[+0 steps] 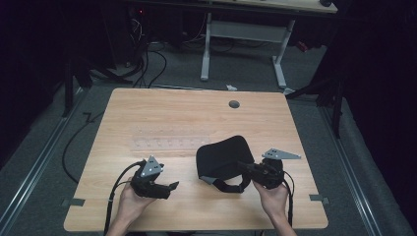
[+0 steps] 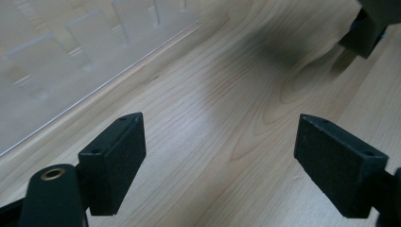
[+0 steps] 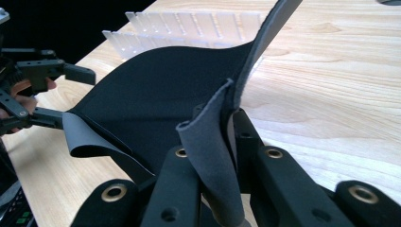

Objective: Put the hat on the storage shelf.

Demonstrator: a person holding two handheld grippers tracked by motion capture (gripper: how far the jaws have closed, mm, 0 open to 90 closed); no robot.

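Matt black cloth pad (image 1: 223,156) on smooth pale wood table (image 1: 172,113).

No legible text, label, brand or number anywhere.

Light wooden table (image 1: 162,105) in middle of room, grain visible, round grey cable hole (image 1: 234,104) near its far edge. Beyond table: grey carpet floor (image 1: 246,73), white metal legs of second desk (image 1: 206,49), its light top at upper edge. Left of that desk: bundle of black cables (image 1: 147,59) on floor, small red light above it. One cable (image 1: 74,142) runs on floor left of table. Metal rails (image 1: 34,167) on floor both sides of table. Surroundings dark, black curtains left and right; light falls mainly on table.
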